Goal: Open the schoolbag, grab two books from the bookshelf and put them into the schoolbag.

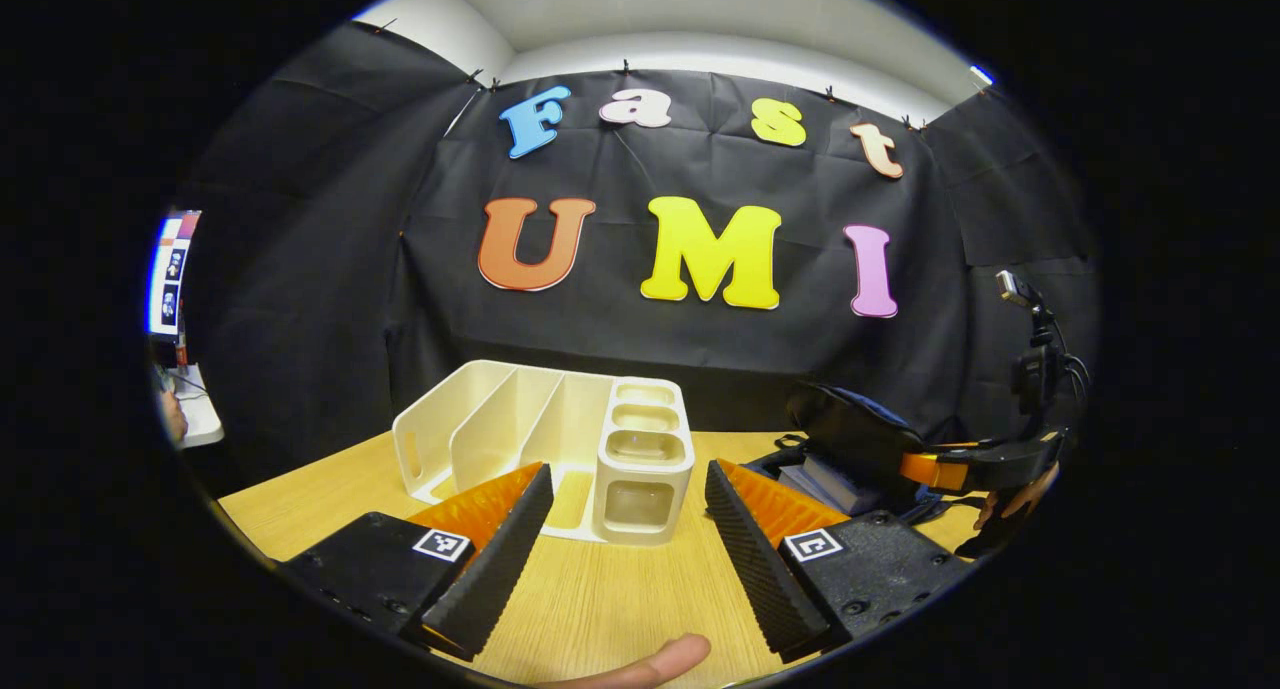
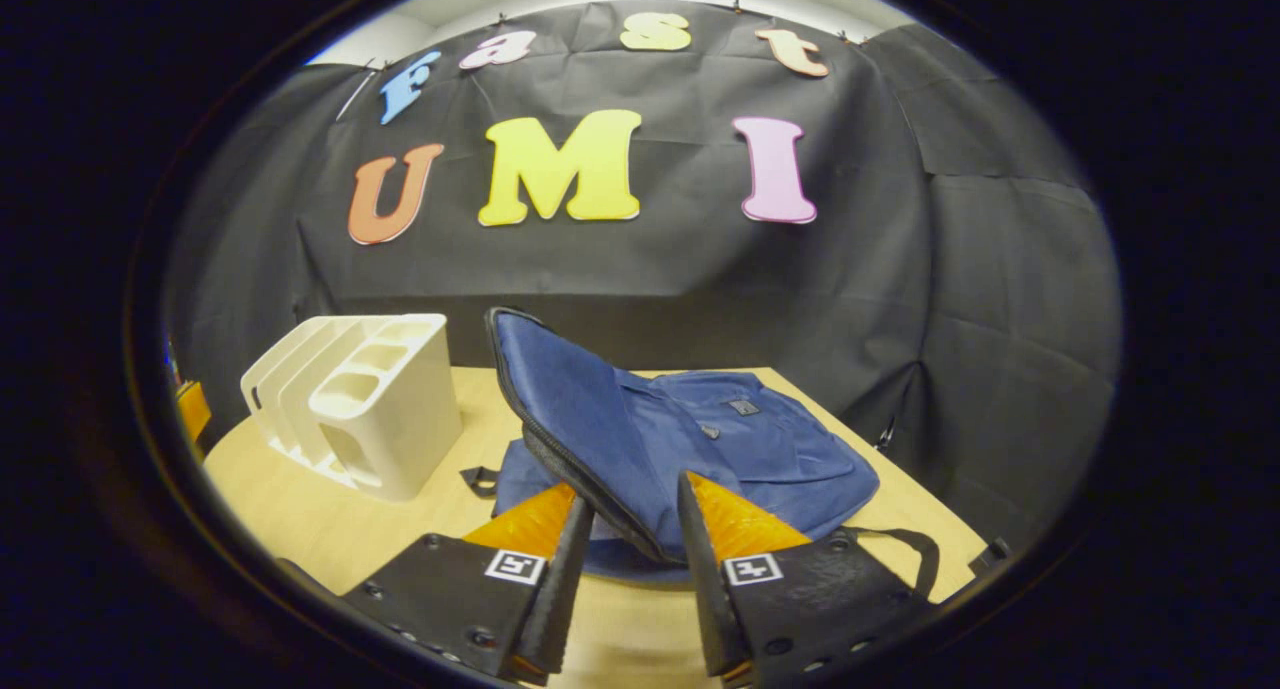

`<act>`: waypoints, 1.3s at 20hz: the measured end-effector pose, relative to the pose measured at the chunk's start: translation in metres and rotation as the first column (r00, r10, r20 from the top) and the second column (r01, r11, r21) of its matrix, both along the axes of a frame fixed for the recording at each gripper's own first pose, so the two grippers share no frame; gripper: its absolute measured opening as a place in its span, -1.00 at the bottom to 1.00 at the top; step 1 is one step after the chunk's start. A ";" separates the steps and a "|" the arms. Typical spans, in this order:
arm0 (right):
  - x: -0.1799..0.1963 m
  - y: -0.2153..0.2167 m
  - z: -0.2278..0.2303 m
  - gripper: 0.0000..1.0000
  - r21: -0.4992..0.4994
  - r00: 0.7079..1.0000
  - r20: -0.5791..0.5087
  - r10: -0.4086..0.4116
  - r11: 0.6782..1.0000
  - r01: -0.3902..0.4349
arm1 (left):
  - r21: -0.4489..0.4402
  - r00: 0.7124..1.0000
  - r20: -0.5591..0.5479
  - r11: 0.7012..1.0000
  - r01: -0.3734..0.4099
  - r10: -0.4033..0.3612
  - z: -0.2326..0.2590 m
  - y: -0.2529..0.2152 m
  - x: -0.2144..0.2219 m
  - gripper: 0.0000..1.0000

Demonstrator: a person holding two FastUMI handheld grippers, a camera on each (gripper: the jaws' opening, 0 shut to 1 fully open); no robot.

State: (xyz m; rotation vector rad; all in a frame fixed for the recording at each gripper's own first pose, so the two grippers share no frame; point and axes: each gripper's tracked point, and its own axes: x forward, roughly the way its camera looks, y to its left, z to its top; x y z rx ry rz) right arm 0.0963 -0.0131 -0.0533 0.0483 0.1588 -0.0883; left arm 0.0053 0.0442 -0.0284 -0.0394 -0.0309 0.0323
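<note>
The right gripper [image 2: 630,529] pinches the bag [image 2: 760,439] flap between its fingers, holding it open; the left gripper [image 1: 628,514] is wide, shelf [image 1: 520,419] ahead.

Left gripper [image 1: 628,509]: fingers spread wide, nothing between. Right gripper [image 2: 632,529]: fingers narrowly apart, astride raised flap edge.

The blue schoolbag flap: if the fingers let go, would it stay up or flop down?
Probably flop. The schoolbag is soft, wrinkled cloth, and its raised flap curves where the right gripper props it up at the zipper edge. It looks light and limp. The bag's body sags flat on the table, so pushing it would likely bunch it up.
</note>
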 end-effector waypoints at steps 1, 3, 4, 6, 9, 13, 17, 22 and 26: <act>-0.010 0.002 0.003 0.18 0.001 1.000 0.014 0.009 1.000 -0.009 | -0.001 1.000 0.001 1.000 -0.001 0.001 0.003 -0.001 -0.002 0.96; -0.031 0.004 0.012 0.19 0.014 0.998 0.062 0.016 1.000 -0.017 | 0.008 1.000 0.008 1.000 0.004 -0.004 0.007 -0.006 -0.008 0.96; -0.041 0.004 0.017 0.19 0.015 0.996 0.089 0.021 1.000 -0.022 | 0.009 1.000 0.022 1.000 -0.003 0.003 0.011 -0.007 -0.011 0.96; -0.059 0.004 0.025 0.31 0.005 0.992 0.124 0.036 0.999 -0.037 | 0.005 0.999 0.027 1.000 0.023 -0.024 0.013 -0.020 -0.017 0.95; -0.082 0.012 0.035 0.66 -0.034 0.984 0.152 0.097 0.995 -0.093 | 0.040 0.999 0.046 0.999 0.022 -0.024 0.019 -0.028 -0.019 0.95; -0.103 0.024 0.043 0.90 -0.067 0.972 0.170 0.162 0.986 -0.152 | 0.029 0.998 0.051 0.999 0.035 -0.037 0.024 -0.038 -0.029 0.95; -0.119 0.015 0.051 0.90 -0.110 0.970 0.197 0.141 0.987 -0.121 | 0.043 0.996 0.067 0.998 0.051 -0.054 0.032 -0.040 -0.037 0.96; -0.124 0.007 0.062 0.90 -0.069 0.966 0.239 0.102 0.994 -0.088 | 0.023 0.996 0.030 0.996 0.084 -0.085 0.024 -0.049 -0.038 0.96; -0.111 -0.002 0.050 0.91 -0.047 0.976 0.205 0.071 0.997 -0.062 | 0.043 0.998 0.025 0.997 0.058 -0.059 0.024 -0.041 -0.034 0.95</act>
